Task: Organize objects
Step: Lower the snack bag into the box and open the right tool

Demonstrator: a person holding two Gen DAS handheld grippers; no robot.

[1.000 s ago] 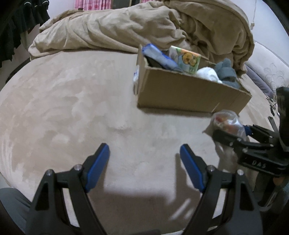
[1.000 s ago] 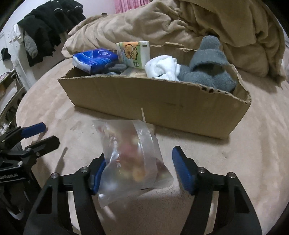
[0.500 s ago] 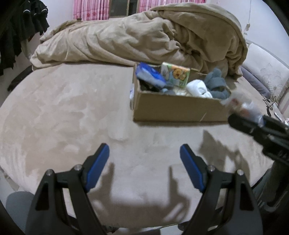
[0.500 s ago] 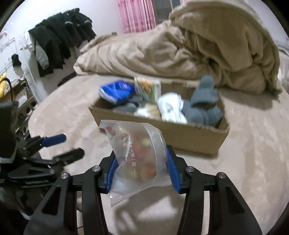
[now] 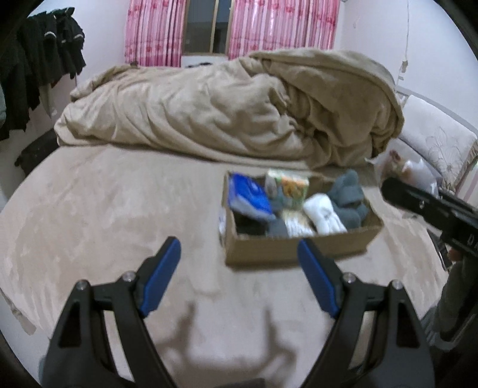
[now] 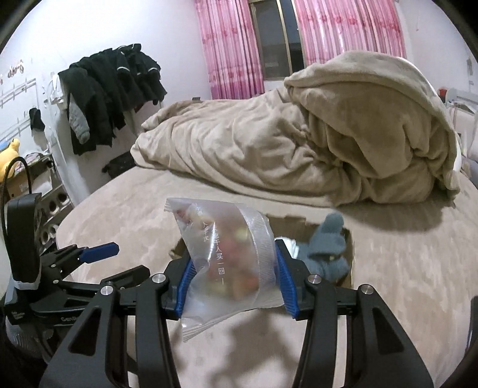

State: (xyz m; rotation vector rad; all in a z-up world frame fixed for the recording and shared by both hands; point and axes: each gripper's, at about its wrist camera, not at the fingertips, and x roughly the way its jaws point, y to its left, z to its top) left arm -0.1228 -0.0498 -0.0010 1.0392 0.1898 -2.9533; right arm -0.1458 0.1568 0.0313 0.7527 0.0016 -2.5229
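Observation:
My right gripper is shut on a clear plastic snack bag and holds it raised above the bed, in front of the cardboard box. In the left wrist view the box sits on the bed holding a blue pack, a printed tissue pack, white socks and grey socks. My left gripper is open and empty, above the bed short of the box. The right gripper with the bag shows at the right edge there.
A heaped beige blanket lies behind the box on the beige bed. Dark clothes hang on the left wall. Pink curtains and a window are at the back. A shelf unit stands left of the bed.
My right gripper closed on the snack bag and lifted it off the bed, above box height. My left gripper rose and pulled back, still open.

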